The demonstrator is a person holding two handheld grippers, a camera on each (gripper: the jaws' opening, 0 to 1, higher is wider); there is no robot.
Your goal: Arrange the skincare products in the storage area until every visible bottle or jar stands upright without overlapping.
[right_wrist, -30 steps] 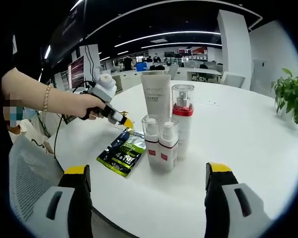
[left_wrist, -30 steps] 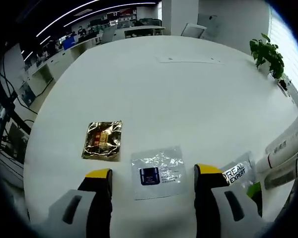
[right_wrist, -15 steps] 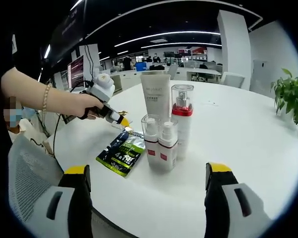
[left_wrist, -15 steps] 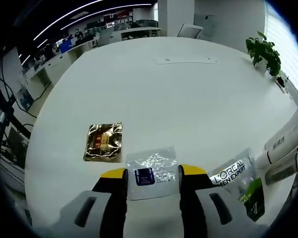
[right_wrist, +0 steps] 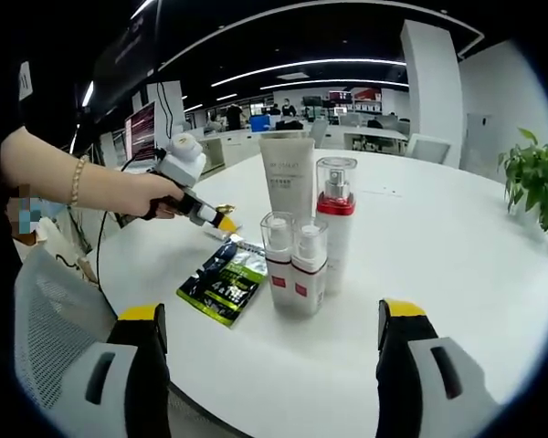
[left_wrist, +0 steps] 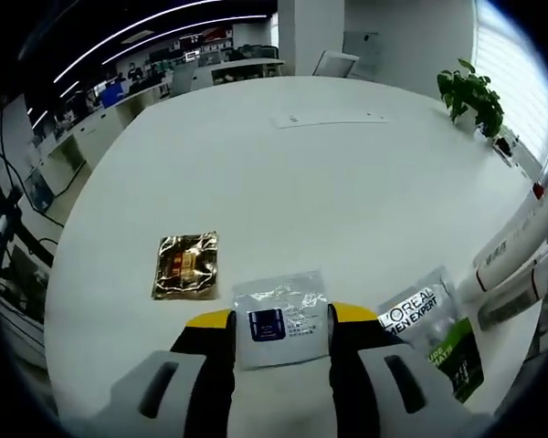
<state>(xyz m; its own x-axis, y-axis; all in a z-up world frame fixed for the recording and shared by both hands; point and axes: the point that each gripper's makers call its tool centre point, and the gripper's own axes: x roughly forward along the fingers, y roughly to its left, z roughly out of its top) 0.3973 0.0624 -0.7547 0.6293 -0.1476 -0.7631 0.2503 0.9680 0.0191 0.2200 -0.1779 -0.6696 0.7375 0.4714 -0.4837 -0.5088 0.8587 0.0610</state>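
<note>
Gold foil sachet (left_wrist: pixel 186 265) lies flat on the white table (left_wrist: pixel 347 182), over on the left in the left gripper view. Just beside it, to the right, is a clear sachet (left_wrist: pixel 280 317) with a dark blue square on it. The left gripper (left_wrist: pixel 280 321) has its two yellow-tipped jaws pressed in on the near part of this clear sachet, one on each side, pinching it. Next to the right lies a green and silver L'Oreal Men Expert sachet (left_wrist: pixel 431 330), flat on the table. At the far right edge, white bottles (left_wrist: pixel 521 265) poke in. A small green plant (left_wrist: pixel 470 91) sits far off near the window. In the right gripper view, a person's hand (right_wrist: pixel 132 193) on the left holds the left gripper (right_wrist: pixel 221 223), whose tip is low by the table near the green sachet (right_wrist: pixel 223 282). To the right of that sachet, four products stand upright close together: a tall white tube (right_wrist: pixel 287 178) at the back, a clear bottle with a red band (right_wrist: pixel 336 219) beside it, and two small spray bottles (right_wrist: pixel 295 265) in front, touching each other. The right gripper (right_wrist: pixel 274 360) has its jaws spread wide apart, with nothing between them, low in front of the bottles.
</note>
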